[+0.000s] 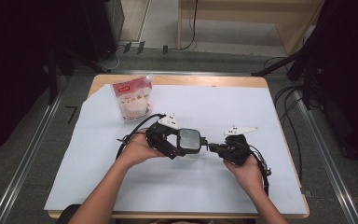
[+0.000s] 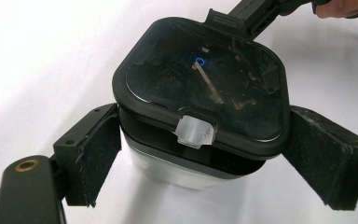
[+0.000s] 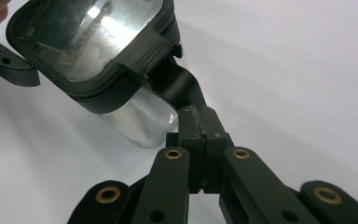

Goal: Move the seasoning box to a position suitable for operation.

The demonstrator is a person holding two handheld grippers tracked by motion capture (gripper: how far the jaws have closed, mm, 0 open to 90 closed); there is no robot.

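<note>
A clear square container with a black lid stands on the white sheet at the table's middle. My left gripper flanks it, its pads pressed against the container's two sides just under the lid rim. From the right, my right gripper reaches in, shut on the lid's black latch flap, which hangs from the lid's edge. In the right gripper view the jaws meet around the flap's lower end. A small clear tab sits on the lid edge facing the left gripper's camera.
A white and red snack pouch stands at the back left of the white sheet. The wooden table edge shows beyond it. Cables trail from both grippers toward the person.
</note>
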